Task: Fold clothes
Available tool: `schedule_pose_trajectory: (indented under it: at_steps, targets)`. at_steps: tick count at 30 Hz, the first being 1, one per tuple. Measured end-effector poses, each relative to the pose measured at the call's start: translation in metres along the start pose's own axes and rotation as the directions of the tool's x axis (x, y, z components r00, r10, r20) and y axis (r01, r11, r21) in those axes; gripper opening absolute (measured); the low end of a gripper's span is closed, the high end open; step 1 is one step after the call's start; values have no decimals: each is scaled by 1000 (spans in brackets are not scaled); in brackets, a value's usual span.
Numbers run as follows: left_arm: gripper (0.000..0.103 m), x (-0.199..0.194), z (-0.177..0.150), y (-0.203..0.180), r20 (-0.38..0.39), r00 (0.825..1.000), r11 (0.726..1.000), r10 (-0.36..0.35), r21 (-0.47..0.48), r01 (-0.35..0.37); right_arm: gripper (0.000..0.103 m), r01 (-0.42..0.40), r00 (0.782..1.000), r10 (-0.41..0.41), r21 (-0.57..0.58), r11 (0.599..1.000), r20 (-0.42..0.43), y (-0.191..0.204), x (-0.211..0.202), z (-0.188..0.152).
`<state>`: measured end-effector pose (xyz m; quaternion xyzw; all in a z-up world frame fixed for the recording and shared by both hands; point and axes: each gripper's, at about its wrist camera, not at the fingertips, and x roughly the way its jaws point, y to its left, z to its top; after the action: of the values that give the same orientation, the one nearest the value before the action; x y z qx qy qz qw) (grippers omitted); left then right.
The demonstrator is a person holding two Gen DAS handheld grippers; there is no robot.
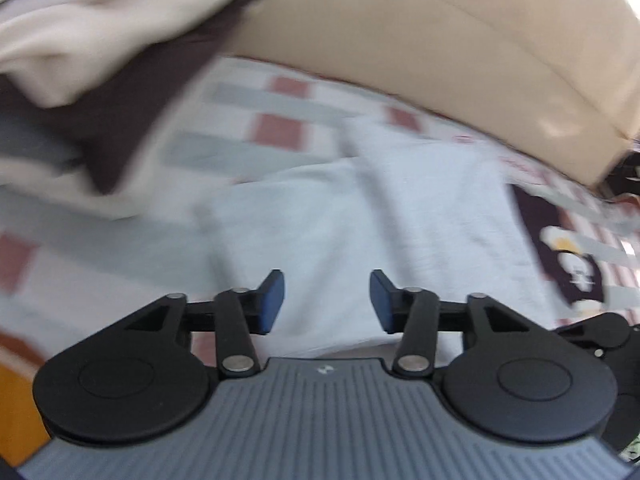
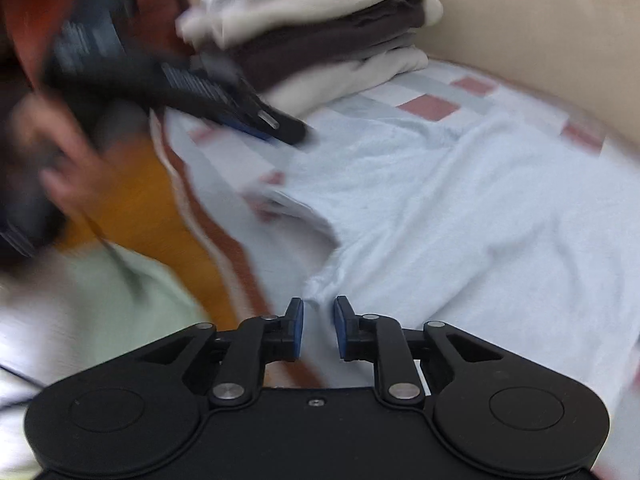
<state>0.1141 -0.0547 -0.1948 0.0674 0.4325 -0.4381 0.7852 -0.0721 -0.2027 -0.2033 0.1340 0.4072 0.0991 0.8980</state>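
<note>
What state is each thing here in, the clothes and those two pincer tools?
Left gripper: open, nothing between its pads.
Right gripper: slightly open, over the near edge of the garment, not pinching it.
Pale blue garment: spread out on the checked sheet, wrinkled, not yet fully folded.
Stack of clothes: folded and piled, cream and dark brown layers.
Dark printed garment: lying flat beside the pale blue one.
Checked sheet: laid flat.

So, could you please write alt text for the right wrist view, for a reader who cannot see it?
The right gripper, slightly open, hovers at the near edge of a pale blue garment spread on a checked cloth. Behind it stands a stack of folded clothes; at left, blurred, a hand holds the left gripper.
</note>
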Motion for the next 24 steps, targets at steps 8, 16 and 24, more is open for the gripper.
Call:
schedule_pose_trajectory:
  at_steps: [8, 16, 24]
  targets:
    - [50, 48, -10, -13, -185, 966, 983, 178, 83, -165, 24, 341, 939, -342, -45, 939, -30, -38, -74, -54]
    - [54, 6, -12, -21, -89, 993, 997, 76, 26, -74, 29, 543, 815, -576, -260, 799, -67, -31, -52, -95]
    - [57, 14, -19, -28, -193, 962, 979, -191, -105, 173, 30, 574, 805, -592, -231, 786, -15, -35, -47, -89]
